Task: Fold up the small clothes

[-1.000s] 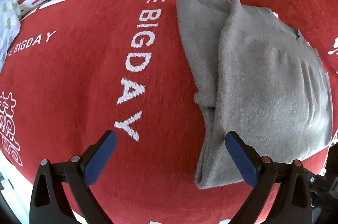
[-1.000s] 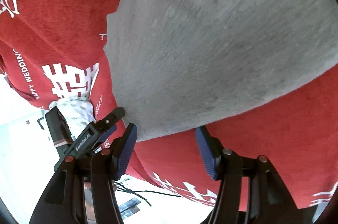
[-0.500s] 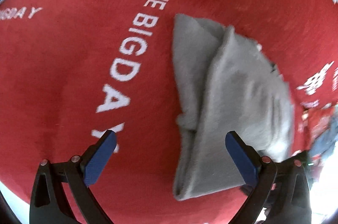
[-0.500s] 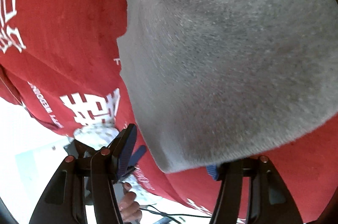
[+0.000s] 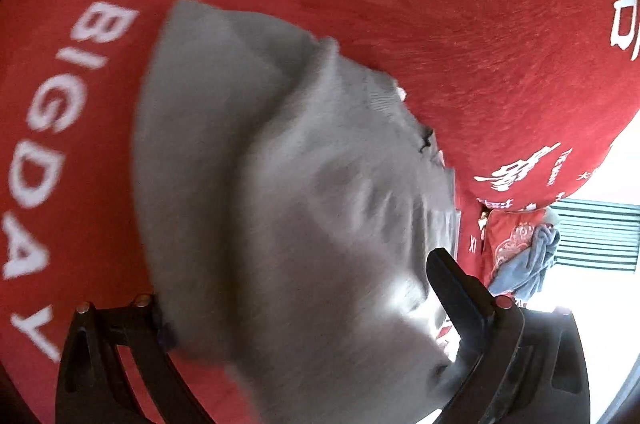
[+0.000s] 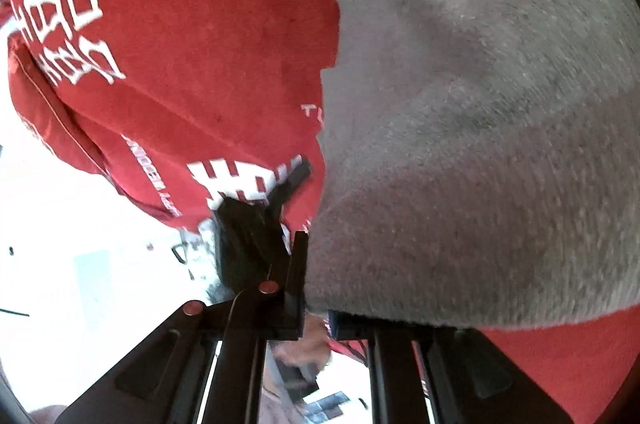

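Left wrist view: the grey garment [image 5: 304, 208], soft and fleecy, lies folded on a red cloth [image 5: 460, 24] printed in white with "THE BIG DAY" [image 5: 76, 96] and some white characters. One layer of the garment overlaps another, its ridge running from upper right toward lower left. The left gripper [image 5: 296, 320] hangs low over the near end of it, fingers set wide apart, one at each side of the fabric; the left finger [image 5: 160, 324] is mostly hidden under the cloth's edge, the right finger [image 5: 452, 288] stands clear at the garment's right border. The picture is blurred, and I cannot tell whether either pad presses the fabric. Beyond the red cloth's right edge a bluish bundle of fabric [image 5: 528, 268] sits by a green slatted surface [image 5: 596, 236]. Right wrist view: the garment [image 6: 480, 144] fills the right half, its near corner drooping down to the right gripper [image 6: 316, 288]. Its fingers have just been closing and now stand nearly together, pinching that corner of grey fabric between them. To the left the red cloth [image 6: 208, 36] hangs over an edge, and the other gripper's dark body [image 6: 256, 224] shows beside the garment's left border.
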The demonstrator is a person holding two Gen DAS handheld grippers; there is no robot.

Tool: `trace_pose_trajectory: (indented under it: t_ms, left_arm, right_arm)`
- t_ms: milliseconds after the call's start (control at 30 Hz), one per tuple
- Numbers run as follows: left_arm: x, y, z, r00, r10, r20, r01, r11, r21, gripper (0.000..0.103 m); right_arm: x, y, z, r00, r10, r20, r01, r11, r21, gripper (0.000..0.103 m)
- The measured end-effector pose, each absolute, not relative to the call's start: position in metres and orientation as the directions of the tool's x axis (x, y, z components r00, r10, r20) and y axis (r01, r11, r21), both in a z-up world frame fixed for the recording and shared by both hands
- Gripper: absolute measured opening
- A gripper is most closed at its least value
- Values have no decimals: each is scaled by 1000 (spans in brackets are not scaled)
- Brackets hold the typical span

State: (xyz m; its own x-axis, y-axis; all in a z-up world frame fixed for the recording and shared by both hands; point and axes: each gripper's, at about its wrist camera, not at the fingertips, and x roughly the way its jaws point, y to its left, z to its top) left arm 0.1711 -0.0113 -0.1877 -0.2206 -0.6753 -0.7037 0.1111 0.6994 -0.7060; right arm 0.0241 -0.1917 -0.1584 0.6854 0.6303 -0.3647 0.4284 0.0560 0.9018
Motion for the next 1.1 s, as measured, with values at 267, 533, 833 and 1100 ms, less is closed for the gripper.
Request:
trace_pose_trajectory:
  t_ms: [267, 533, 833, 1100]
  left_arm:
    - [164, -52, -185, -183, -519, -835, 265, 792, -551, 30]
    - [148, -67, -162, -57, -424, -904, 384, 826, -412, 28]
    - [136, -99, -109, 32, -401, -916, 501, 799, -332, 26]
    - [90, -218, -38, 57, -480, -875, 698, 646, -309, 26]
  right_arm:
    - [20, -178, -135, 366, 696, -618, 446, 452, 772, 14]
    - [40, -246, -110, 378, 348, -858, 469, 726, 502, 10]
    - [67, -242, -150, 341, 337, -877, 393, 796, 459, 6]
    - [38, -307, -138, 416, 487, -768, 442, 630, 639, 12]
